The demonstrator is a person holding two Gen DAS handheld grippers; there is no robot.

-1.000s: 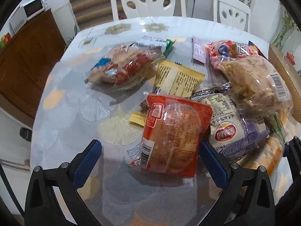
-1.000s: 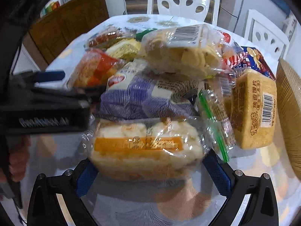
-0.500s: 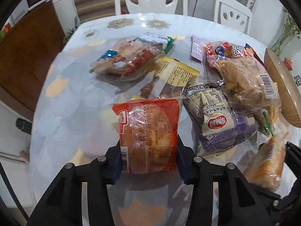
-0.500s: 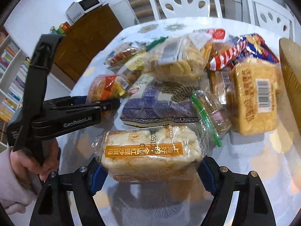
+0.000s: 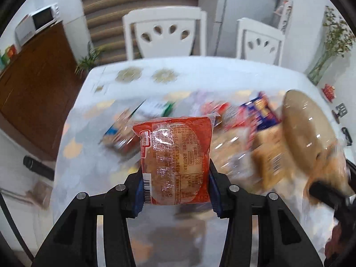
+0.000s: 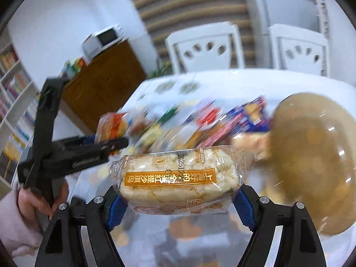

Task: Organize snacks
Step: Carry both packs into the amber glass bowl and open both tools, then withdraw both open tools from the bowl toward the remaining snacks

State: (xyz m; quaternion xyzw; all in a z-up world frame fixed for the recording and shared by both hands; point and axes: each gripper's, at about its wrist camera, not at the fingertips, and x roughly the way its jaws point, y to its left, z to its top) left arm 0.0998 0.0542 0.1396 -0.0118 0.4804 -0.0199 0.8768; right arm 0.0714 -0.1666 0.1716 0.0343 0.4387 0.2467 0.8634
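Observation:
My left gripper [image 5: 175, 191] is shut on a red bread packet [image 5: 175, 158] and holds it upright above the table. My right gripper [image 6: 180, 202] is shut on a clear packet of pale puffed cake with an orange label [image 6: 178, 178], also lifted off the table. The left gripper with its red packet shows at the left of the right wrist view [image 6: 111, 143]. A heap of other snack packets [image 5: 251, 120] lies blurred on the table behind both. A round wooden bowl [image 6: 316, 155] stands at the right; it also shows in the left wrist view [image 5: 307, 131].
The round table [image 5: 200, 71] has a white patterned cloth. Two white chairs [image 5: 164, 33] stand behind it. A brown cabinet [image 5: 33, 84] with a microwave is at the left. A vase with branches [image 5: 327, 55] stands at the far right edge.
The left gripper closed on the red packet and lifted it. The right gripper closed on the puffed cake packet and lifted it. Both views tilted up and blurred with motion.

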